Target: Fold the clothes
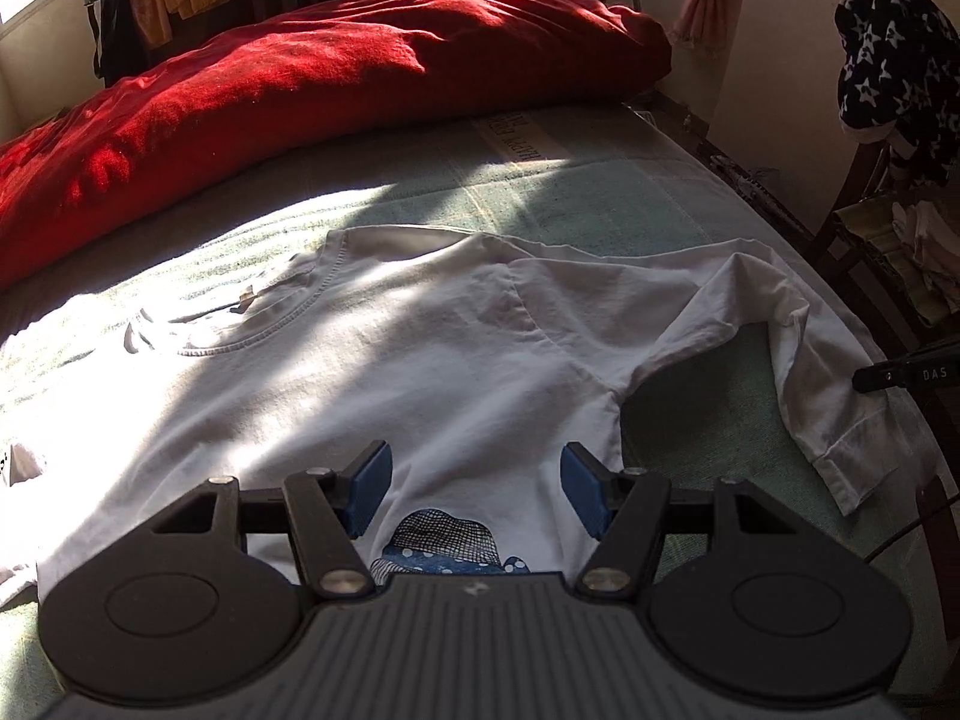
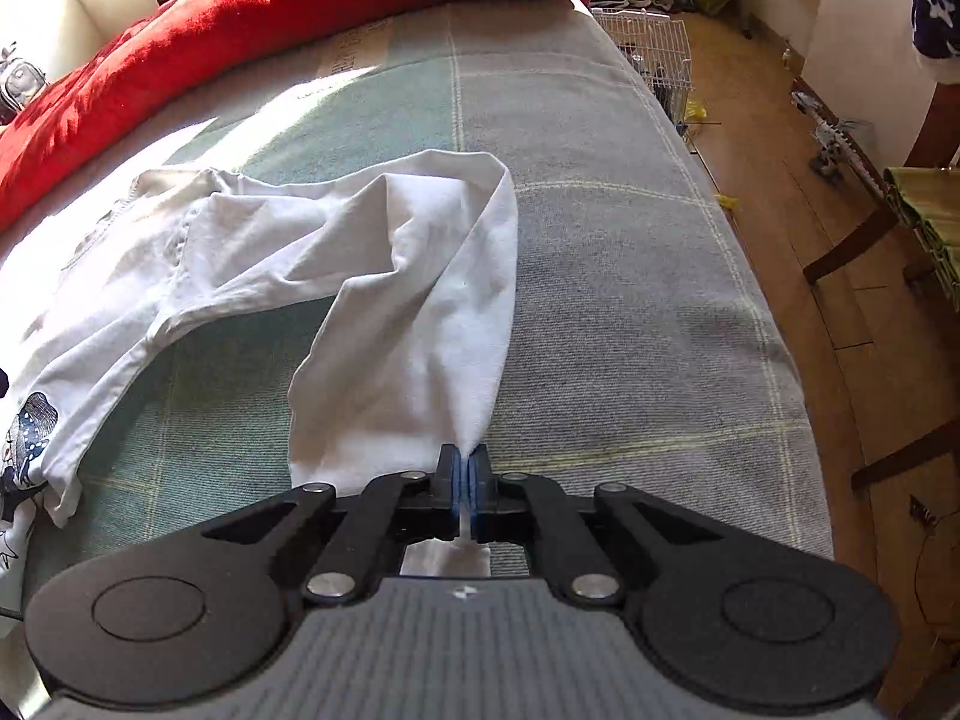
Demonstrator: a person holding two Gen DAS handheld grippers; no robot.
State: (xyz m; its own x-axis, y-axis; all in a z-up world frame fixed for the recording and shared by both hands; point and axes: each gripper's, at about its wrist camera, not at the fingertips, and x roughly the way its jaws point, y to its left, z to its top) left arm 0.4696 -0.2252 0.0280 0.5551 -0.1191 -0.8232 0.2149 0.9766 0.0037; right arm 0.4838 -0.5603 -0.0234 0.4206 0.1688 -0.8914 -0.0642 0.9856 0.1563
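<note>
One white long-sleeved shirt (image 1: 384, 348) is spread face up across the bed's green checked blanket (image 1: 600, 204), its neckline toward the left of the left wrist view and catching a hard patch of sun. Behind it, along the far side of the bed, lies a big red pillow (image 1: 336, 78). The left gripper (image 1: 474, 489) hangs just above the body of the shirt with its blue pads spread wide, holding nothing; between them shows bare white cloth, and right below them the top of a printed blue-and-black design (image 1: 447, 546) on the chest. Moving right, the shirt's sleeve (image 1: 804, 372) runs out from the armpit, bends and trails down toward the bed's edge. In the right wrist view that same sleeve (image 2: 420, 324) arches up off the blanket and drops toward the camera, and the right gripper (image 2: 466, 489) is clenched on it, the blue pads pressed together with a pinch of the white fabric near the cuff edge caught between them. Further right, past the edge of the bed, is wooden floor (image 2: 774, 138) and a dark wooden chair (image 2: 888, 222) with a star-patterned cloth (image 1: 894, 54) draped over its back.
</note>
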